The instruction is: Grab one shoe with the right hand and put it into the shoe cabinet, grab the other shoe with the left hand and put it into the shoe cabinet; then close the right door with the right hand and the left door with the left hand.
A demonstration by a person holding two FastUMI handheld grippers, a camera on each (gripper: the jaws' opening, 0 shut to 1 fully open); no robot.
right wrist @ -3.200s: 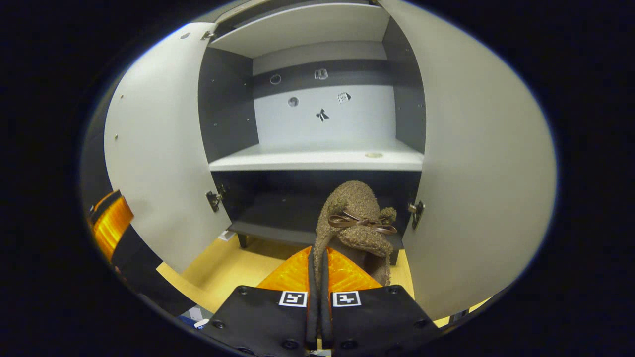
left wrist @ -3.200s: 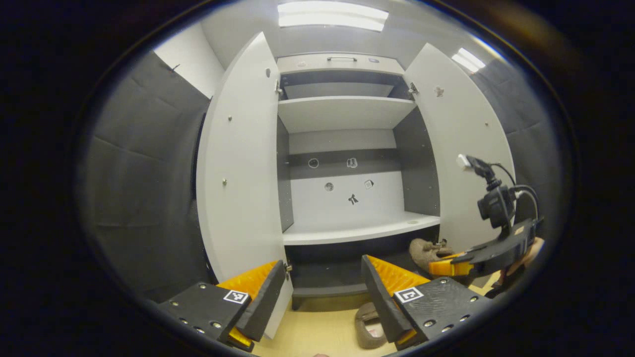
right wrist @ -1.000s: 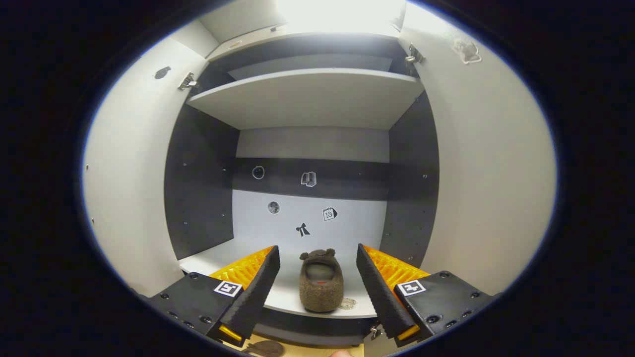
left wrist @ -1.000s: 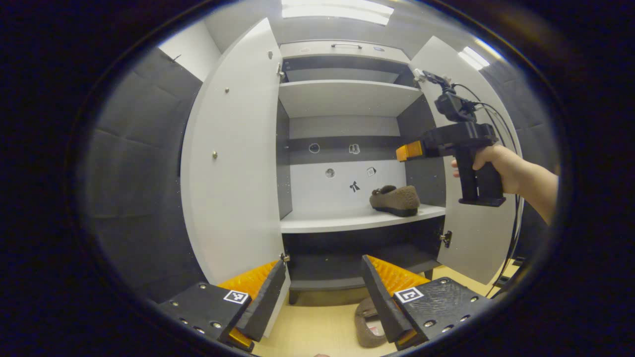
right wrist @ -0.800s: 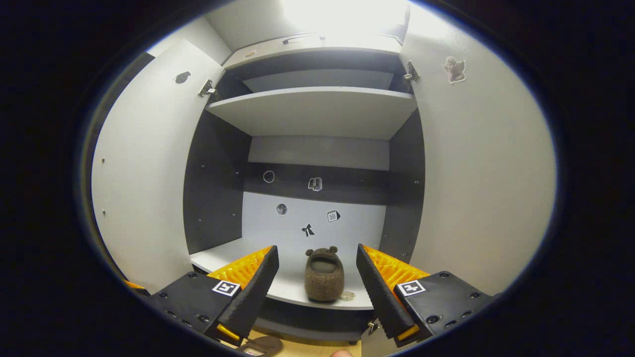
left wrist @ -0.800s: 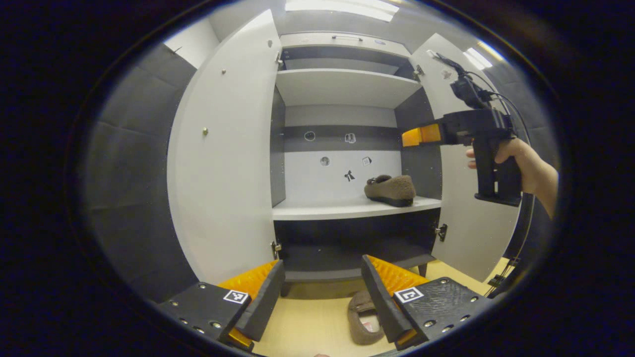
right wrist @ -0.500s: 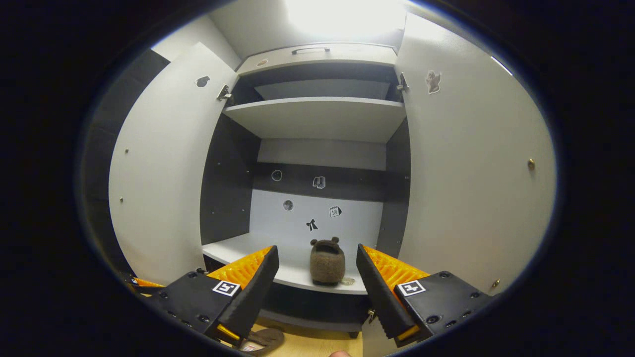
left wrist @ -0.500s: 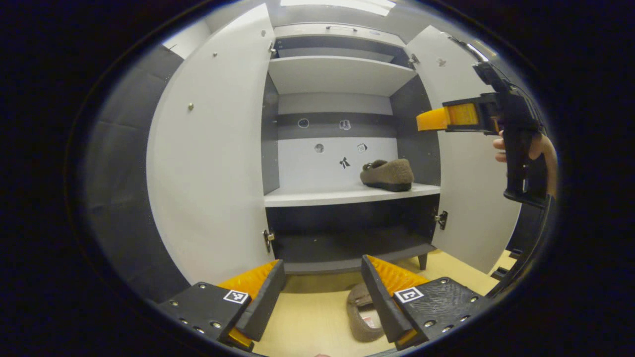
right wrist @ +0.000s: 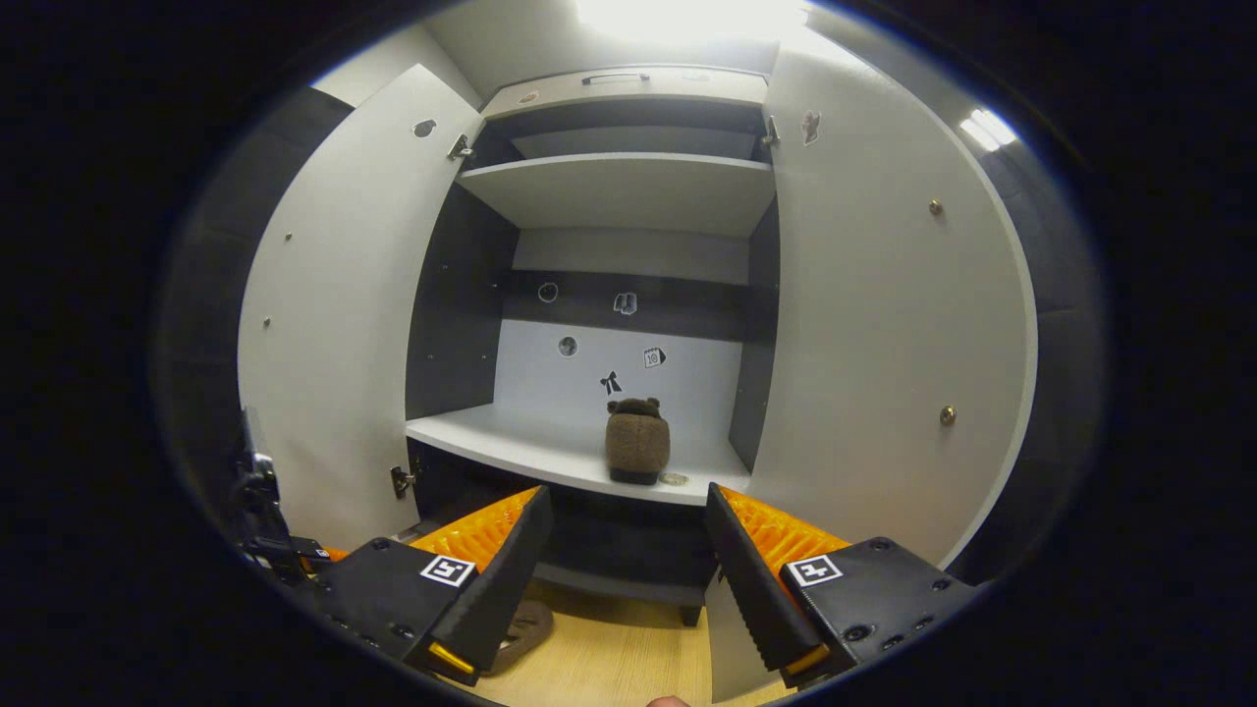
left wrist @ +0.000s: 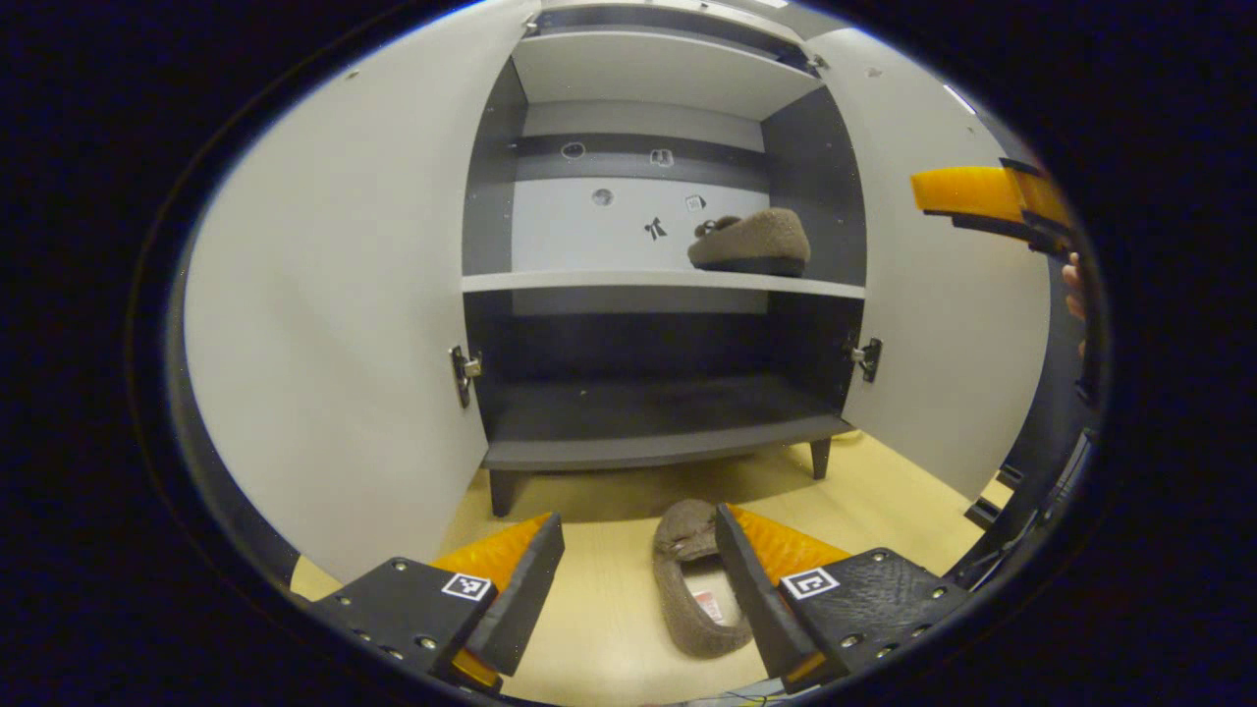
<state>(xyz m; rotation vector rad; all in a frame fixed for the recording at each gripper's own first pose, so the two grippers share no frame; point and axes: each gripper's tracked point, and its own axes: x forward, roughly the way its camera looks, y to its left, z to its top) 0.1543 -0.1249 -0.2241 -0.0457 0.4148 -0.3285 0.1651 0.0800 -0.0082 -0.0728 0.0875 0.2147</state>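
Left gripper view: left claw [left wrist: 638,570] open, empty, above the second shoe [left wrist: 692,579] on the floor, lower centre. First shoe [right wrist: 636,442] shelved in the cabinet [left wrist: 648,285]. Right claw [right wrist: 624,555] open. I judge the left pickup is next: lower, straddle the shoe, close.

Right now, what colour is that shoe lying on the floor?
Brown and fuzzy; the shoe on the floor shows best in the left gripper view.

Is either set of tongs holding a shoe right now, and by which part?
Nothing is held: left tongs and right tongs both stand open and empty.
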